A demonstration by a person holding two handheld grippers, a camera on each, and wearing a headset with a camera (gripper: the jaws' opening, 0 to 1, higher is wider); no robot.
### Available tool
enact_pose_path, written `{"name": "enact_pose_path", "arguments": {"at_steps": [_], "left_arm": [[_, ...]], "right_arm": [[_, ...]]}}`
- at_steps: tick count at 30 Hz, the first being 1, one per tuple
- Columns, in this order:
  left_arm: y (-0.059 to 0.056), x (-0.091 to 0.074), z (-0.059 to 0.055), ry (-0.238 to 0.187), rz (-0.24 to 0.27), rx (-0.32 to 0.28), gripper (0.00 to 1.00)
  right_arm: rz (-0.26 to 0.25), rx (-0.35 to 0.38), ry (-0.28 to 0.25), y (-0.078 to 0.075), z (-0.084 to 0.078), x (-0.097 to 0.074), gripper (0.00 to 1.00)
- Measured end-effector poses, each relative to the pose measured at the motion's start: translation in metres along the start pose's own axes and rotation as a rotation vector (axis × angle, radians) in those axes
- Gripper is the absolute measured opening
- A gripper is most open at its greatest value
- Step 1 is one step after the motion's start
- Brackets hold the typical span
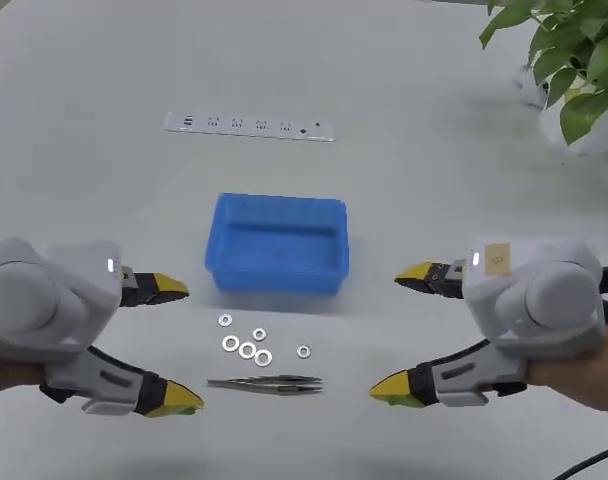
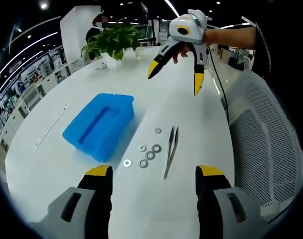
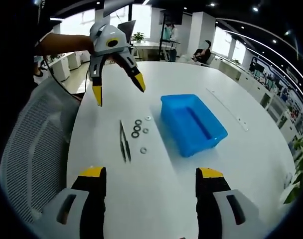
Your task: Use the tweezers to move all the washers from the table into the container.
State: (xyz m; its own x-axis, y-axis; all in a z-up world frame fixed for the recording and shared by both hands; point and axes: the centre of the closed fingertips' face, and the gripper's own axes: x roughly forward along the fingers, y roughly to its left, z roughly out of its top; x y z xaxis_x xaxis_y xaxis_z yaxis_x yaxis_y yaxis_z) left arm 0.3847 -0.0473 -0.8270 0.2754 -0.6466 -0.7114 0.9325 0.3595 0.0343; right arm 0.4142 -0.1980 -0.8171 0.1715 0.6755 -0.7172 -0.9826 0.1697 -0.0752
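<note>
Jaws parted on left gripper (image 1: 184,346) and right gripper (image 1: 392,330), blue container (image 1: 274,280) empty, washers (image 1: 246,350) and tweezers (image 1: 269,383) beside it

I am seeing the head view bathed in bright, even light coming from overhead, and it is washing the pale white tabletop (image 1: 434,180) almost flat. The blue rectangular plastic container (image 1: 276,243) is throwing only a soft, narrow shadow along its near side, and the slim metal tweezers (image 1: 266,383) are casting a faint one too. The whole head view is looking slightly soft. In the gripper views the small round ceiling spotlights (image 2: 43,6) are glaring, the bright windows (image 3: 144,17) at the far end are blowing out, and straight lines are bowing hard toward the edges.
</note>
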Motion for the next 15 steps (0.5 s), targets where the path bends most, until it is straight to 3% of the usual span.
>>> {"name": "enact_pose_path", "arguments": {"at_steps": [7,15], "left_arm": [[-0.004,0.011,-0.01,0.038,-0.028,0.042,0.64],[-0.01,0.02,-0.014,0.047,-0.061,0.065,0.53]], "right_arm": [[0.05,-0.06,0.035,0.007,-0.001,0.015,0.65],[0.096,-0.112,0.058,0.015,-0.001,0.032,0.57]]}}
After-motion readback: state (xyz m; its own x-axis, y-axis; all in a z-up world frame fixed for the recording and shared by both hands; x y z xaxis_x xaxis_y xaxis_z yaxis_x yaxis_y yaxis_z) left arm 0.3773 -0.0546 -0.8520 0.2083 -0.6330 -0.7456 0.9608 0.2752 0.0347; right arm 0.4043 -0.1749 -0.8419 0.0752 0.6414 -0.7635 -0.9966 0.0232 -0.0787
